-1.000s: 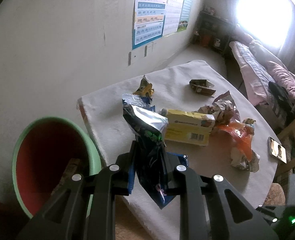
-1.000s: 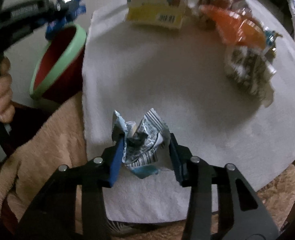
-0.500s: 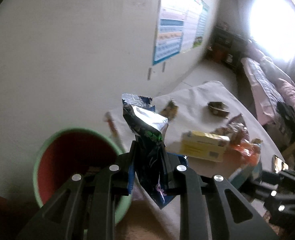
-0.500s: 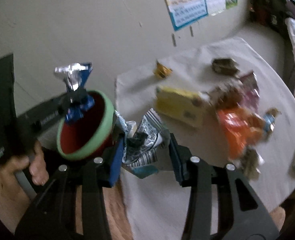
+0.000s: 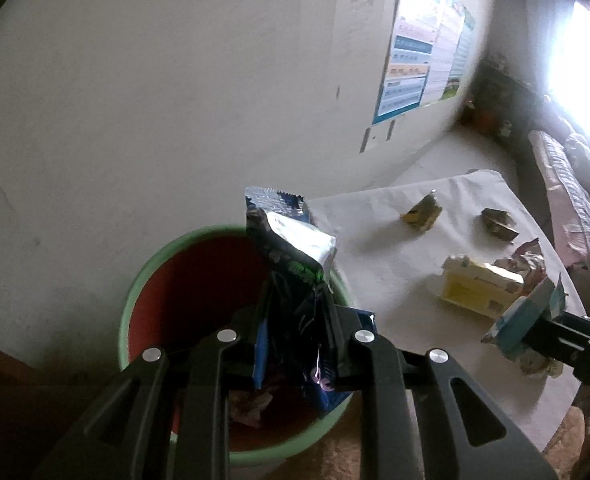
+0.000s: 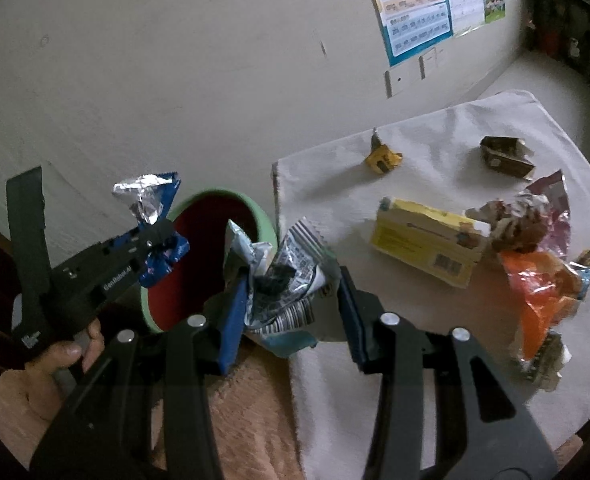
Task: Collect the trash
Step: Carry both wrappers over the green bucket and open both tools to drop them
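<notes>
My left gripper (image 5: 295, 340) is clamped on a dark blue snack wrapper (image 5: 291, 280) with a silver foil lining; the wrapper stands upright between the fingers, its torn top flared open. It hangs directly over the bin (image 5: 143, 292), a round pail with a pale green rim and red inside, standing on the floor against the white wall at the left end of the table. Some crumpled scraps lie at the bin's bottom, too blurred to name.

Right wrist view: the left gripper (image 6: 163, 236) sits far left over the bin (image 6: 265, 220), a bare hand (image 6: 71, 354) on its handle.

My right gripper (image 6: 291, 308) is closed on a crumpled white wrapper (image 6: 291, 280) with black print and stripes and a teal scrap at its lower edge. It is held above the near left corner of the table, just beside the bin's rim.

Table (image 6: 435, 128) is draped in a white cloth. On it, left to right: a small yellow wrapper (image 6: 383, 158) toward the far side; a yellow carton (image 6: 423, 240) with a barcode, lying flat mid-table; a small brown box (image 6: 505, 156) at the far side; a crumpled brown-and-pink wrapper (image 6: 527, 220) touching the carton's right end; an orange plastic bag (image 6: 543, 292) just near of that.

Posters (image 6: 427, 4) hang on the far wall.
</notes>
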A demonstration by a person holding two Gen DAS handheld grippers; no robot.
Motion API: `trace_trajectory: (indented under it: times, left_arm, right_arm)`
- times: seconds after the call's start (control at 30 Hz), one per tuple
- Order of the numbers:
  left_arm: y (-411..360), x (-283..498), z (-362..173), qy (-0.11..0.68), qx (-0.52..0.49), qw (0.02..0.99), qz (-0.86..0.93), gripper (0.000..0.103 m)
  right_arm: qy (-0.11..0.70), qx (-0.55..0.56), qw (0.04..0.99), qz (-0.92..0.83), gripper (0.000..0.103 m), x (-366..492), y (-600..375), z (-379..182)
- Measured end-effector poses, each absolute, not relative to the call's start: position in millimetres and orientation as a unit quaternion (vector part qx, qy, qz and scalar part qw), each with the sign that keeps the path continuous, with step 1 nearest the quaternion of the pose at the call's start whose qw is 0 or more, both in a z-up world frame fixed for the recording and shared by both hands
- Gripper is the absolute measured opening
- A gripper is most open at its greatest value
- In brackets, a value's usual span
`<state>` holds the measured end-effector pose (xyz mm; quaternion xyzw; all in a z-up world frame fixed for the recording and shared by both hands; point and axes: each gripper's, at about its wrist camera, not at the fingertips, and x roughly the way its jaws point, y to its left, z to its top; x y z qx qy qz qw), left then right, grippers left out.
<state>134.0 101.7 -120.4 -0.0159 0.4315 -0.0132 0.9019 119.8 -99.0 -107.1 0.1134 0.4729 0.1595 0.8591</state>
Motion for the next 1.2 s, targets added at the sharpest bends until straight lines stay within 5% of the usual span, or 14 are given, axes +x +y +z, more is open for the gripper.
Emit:
trace_trajectory:
  times: [1.2]
  left_arm:
    - [176.1,132.4,-164.4,0.482,-0.046,0.872,0.065,0.029]
  right_arm:
    - [0.529,0.104,0.809,0.236,0.049,182.2,11.1,-157.5]
